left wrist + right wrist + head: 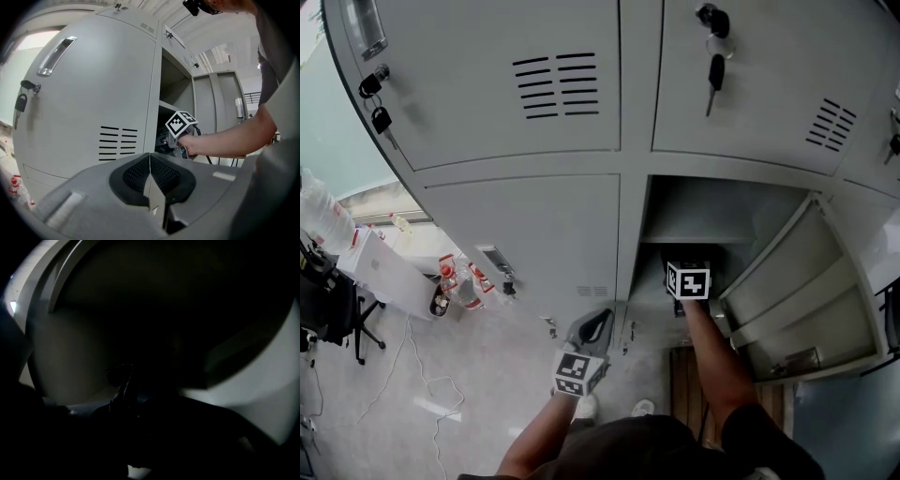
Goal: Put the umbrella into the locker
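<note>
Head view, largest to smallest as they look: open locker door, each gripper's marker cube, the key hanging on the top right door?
1. open locker door
2. left gripper's marker cube and right gripper's marker cube: about alike; the left is nearer the camera, so unranked
3. key

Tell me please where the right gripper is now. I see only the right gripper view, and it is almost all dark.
Observer: The right gripper reaches into the open lower locker, under its shelf.
Operator: Is the open door in the way?
Observer: No, the open door stands wide to the right of the arm.
Operator: And the left gripper?
Observer: The left gripper is outside the locker, jaws together with nothing between them, in front of the closed door next to the opening.
</note>
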